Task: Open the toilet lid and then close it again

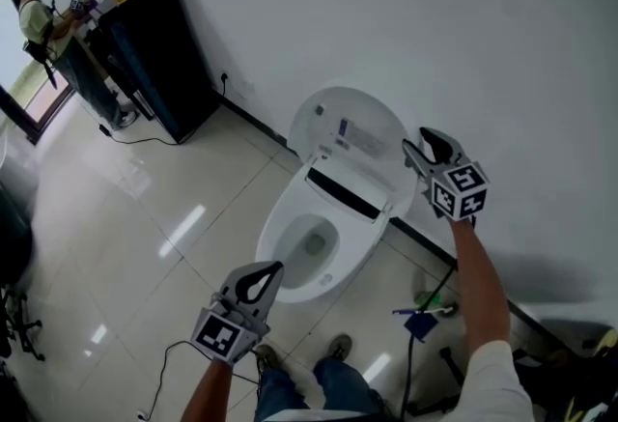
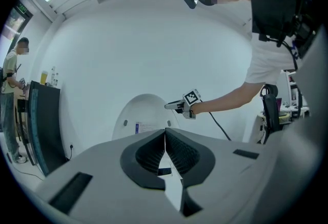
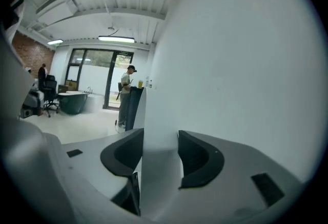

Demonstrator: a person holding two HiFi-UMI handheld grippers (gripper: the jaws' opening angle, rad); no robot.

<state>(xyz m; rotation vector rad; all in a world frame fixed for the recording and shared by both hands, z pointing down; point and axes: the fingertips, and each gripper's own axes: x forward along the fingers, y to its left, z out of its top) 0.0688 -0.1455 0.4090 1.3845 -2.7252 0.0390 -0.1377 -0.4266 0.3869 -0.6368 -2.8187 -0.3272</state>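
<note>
1. The left gripper (image 1: 270, 270) (image 2: 165, 133) is hovering just off the front rim of the white ceramic toilet bowl (image 1: 290, 267), on its left side. Its jaws are sitting together with nothing between them.
2. The white oval plastic toilet lid (image 1: 348, 126) (image 2: 146, 113) (image 3: 159, 130) is standing raised off the bowl's rear edge. Its long axis is running up from the hinge and it is leaning back toward the white wall (image 1: 435, 24). The open half of the task looks done.
3. The right gripper (image 1: 420, 142) (image 2: 169, 106) (image 3: 160, 138) is sitting at the lid's right edge, near the top. In the right gripper view the lid's edge is filling the gap between the jaws, so I'm reading it as clamping the lid.
4. Key relation: the right gripper is on the lid, while the left one is well apart from it, across the bowl. My call: closing is going to mean swinging that edge forward and down about the rear hinge toward the bowl, right hand leading.
</note>
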